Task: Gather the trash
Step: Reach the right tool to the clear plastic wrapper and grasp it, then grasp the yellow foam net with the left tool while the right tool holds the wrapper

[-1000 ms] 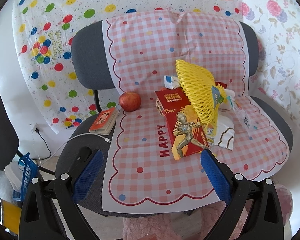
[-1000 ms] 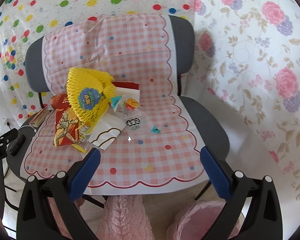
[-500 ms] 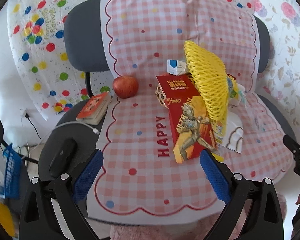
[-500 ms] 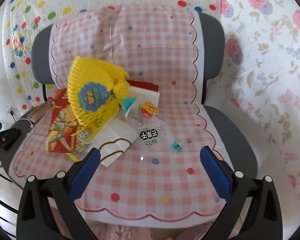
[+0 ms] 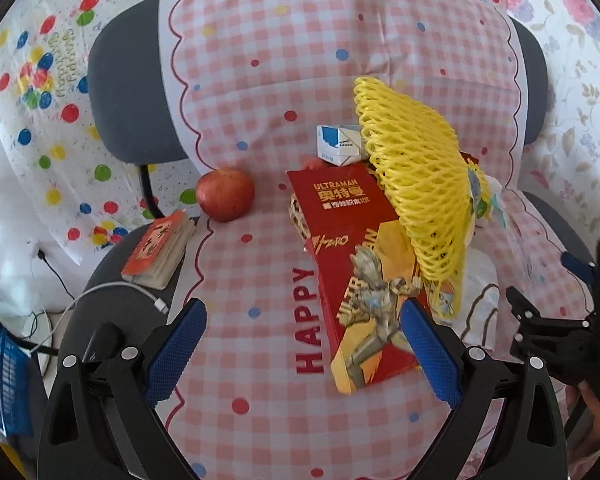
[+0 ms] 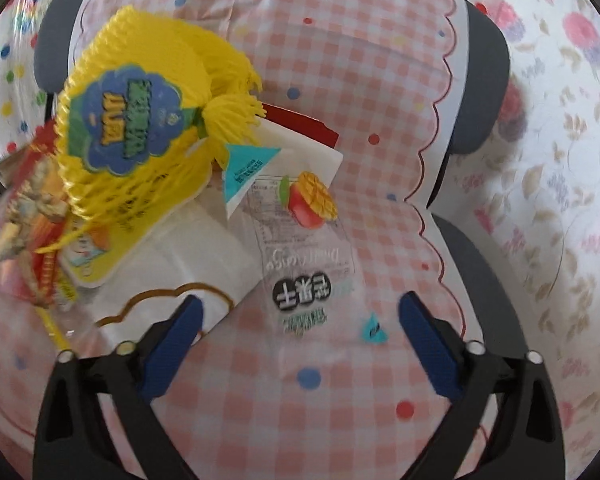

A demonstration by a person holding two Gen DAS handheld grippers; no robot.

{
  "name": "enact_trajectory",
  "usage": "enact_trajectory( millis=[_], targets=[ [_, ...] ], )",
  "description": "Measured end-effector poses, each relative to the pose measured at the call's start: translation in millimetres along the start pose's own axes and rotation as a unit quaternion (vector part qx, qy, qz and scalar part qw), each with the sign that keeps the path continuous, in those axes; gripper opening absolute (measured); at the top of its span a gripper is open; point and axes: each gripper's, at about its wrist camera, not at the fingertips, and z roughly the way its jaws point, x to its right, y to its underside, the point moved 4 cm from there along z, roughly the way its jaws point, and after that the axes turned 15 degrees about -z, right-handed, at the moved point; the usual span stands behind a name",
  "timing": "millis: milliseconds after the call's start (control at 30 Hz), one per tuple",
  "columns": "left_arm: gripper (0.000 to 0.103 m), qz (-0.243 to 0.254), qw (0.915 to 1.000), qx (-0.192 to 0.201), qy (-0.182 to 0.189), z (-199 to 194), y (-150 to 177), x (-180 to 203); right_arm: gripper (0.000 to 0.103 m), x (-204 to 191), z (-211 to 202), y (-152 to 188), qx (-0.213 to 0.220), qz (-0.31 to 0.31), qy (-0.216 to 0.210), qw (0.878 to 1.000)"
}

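A: Lying on the pink checked cloth (image 6: pixel 380 128) that covers the chair (image 6: pixel 484 92), the trash sits in one heap. The clear snack wrapper (image 6: pixel 304 264) with the mango picture is flat on the seat, just in front of the right hand-held gripper (image 6: pixel 298 330).

B: Is that hand-held gripper grasping it?

A: No. Its jaws are closing, yet the blue pads stand apart on either side of the wrapper's near end and press on nothing. To the left of the wrapper lies a white bag (image 6: pixel 188 264) with a gold cloud outline, touching the left pad. Beyond that, the yellow foam net (image 6: pixel 148 92) with its blue label leans over the heap.

B: And from the other side?

A: The left hand-held gripper (image 5: pixel 302 346) is released too, fingers wide, nothing between them but cloth. The red Ultraman box (image 5: pixel 356 264) lies to the left of the wrapper heap, its near corner just beside the right-hand pad, with the yellow foam net resting on its far side. A small blue and white carton (image 5: pixel 340 144) stands behind the box.

B: Anything else?

A: Farther left of the box, an apple (image 5: pixel 225 194), then a small orange book (image 5: pixel 158 248) and a white cable (image 5: pixel 112 292) on the bare seat edge.
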Motion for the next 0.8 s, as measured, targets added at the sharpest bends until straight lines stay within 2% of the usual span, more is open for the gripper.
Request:
enact_trajectory(
  millis=[167,267,300,333,433,567,633,700,767,800],
  targets=[
    [0.096,-0.002,0.9997,-0.024,-0.002,14,2,1,0.064,0,14,-1,-0.003,-0.011,0.011,1.0],
    [0.096,-0.003,0.9998,-0.022,-0.001,15,3,-1,0.044,1,11,-1,0.009,-0.01,0.012,1.0],
    [0.096,-0.002,0.9998,-0.022,-0.001,14,2,-1,0.031,4,8,-1,0.014,-0.003,0.008,1.0],
    [0.096,-0.001,0.9998,-0.022,0.001,13,2,-1,0.023,7,4,-2,0.022,0.007,0.005,1.0],
    [0.096,0.008,0.9997,-0.018,0.012,5,3,-1,0.009,28,-17,-1,0.053,0.051,-0.003,0.997],
    [0.096,0.034,0.9993,0.018,0.0,-8,4,3,0.003,66,-50,10,0.083,0.14,-0.05,0.985],
    [0.096,0.053,0.9985,0.017,0.003,-12,7,9,0.003,79,-68,18,0.096,0.174,-0.075,0.977],
    [0.096,0.05,0.9984,0.005,0.024,-13,9,13,0.003,83,-84,27,0.108,0.189,-0.096,0.971],
    [0.096,0.026,0.9975,-0.012,0.065,-13,7,14,0.003,76,-95,33,0.111,0.184,-0.1,0.971],
    [0.096,0.016,0.9971,-0.015,0.073,-12,6,15,0.003,71,-99,35,0.111,0.179,-0.105,0.972]
  ],
)
